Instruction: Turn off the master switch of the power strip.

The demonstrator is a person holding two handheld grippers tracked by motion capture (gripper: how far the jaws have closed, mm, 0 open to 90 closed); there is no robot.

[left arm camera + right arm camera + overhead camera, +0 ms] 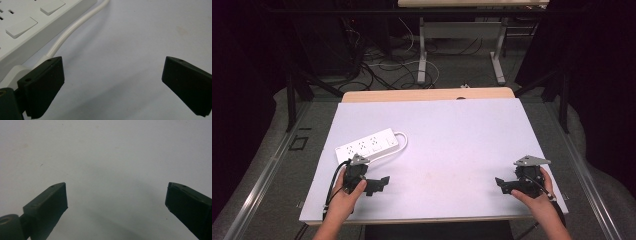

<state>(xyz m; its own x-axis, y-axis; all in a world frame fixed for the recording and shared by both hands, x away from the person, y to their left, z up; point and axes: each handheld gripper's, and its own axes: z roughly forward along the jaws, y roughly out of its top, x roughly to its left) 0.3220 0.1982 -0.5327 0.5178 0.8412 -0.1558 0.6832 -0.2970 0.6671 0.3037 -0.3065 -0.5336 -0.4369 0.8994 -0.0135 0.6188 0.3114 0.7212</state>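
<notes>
A white power strip (367,144) with several sockets and switches lies on the left part of the white tabletop (452,150). Its white cable (399,145) loops from its right end back toward the front. My left gripper (381,184) rests low on the table just in front of the strip, held in a hand, jaws open and pointing right. In the left gripper view the power strip (30,27) and the cable (75,27) lie just past the left jaw, with nothing between the jaws. My right gripper (503,185) sits near the front right, open and empty, over the bare tabletop (112,157).
The tabletop's front edge (432,219) runs just behind both hands. Beyond the table's far edge is a dark floor with tangled cables (382,70) and the metal legs of another table (422,55).
</notes>
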